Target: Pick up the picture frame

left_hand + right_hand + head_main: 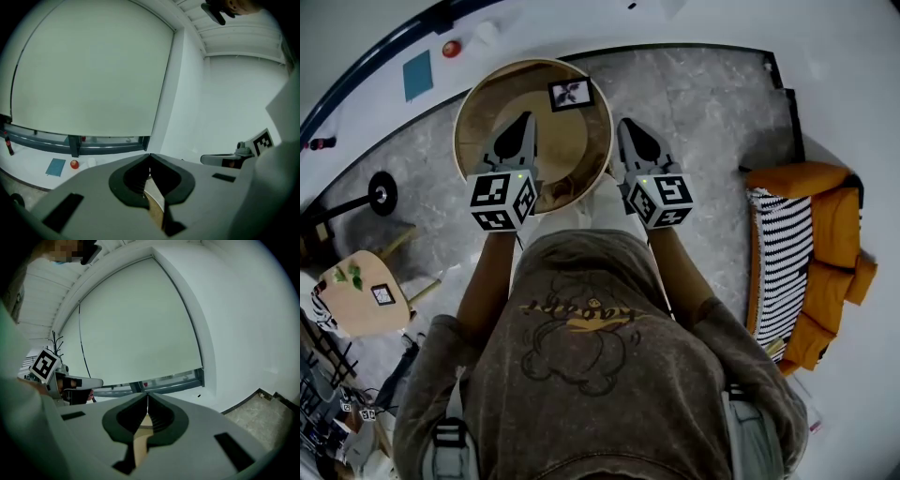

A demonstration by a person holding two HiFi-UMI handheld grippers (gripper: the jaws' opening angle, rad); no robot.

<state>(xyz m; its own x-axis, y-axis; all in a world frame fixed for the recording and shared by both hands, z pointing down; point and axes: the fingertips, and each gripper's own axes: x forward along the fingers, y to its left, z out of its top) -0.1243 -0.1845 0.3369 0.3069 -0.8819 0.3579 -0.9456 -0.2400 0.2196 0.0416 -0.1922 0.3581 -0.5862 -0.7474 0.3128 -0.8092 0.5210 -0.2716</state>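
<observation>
The picture frame (570, 93), small, black-edged, with a dark plant print, lies on the far side of a round wooden table (480, 103) in the head view. My left gripper (525, 117) hovers over the table just left of the frame with its jaws shut and nothing between them. My right gripper (625, 123) hangs past the table's right rim, also shut and empty. Neither touches the frame. In the left gripper view (149, 155) and the right gripper view (147, 394) the jaw tips meet; the frame is hidden there, and only tan tabletop shows below them.
An orange sofa (825, 234) with a striped throw (780, 253) stands at the right. A small side table (358, 298) and a black stand base (381, 193) are at the left. On the white window ledge lie a blue card (418, 75) and a red ball (451, 49).
</observation>
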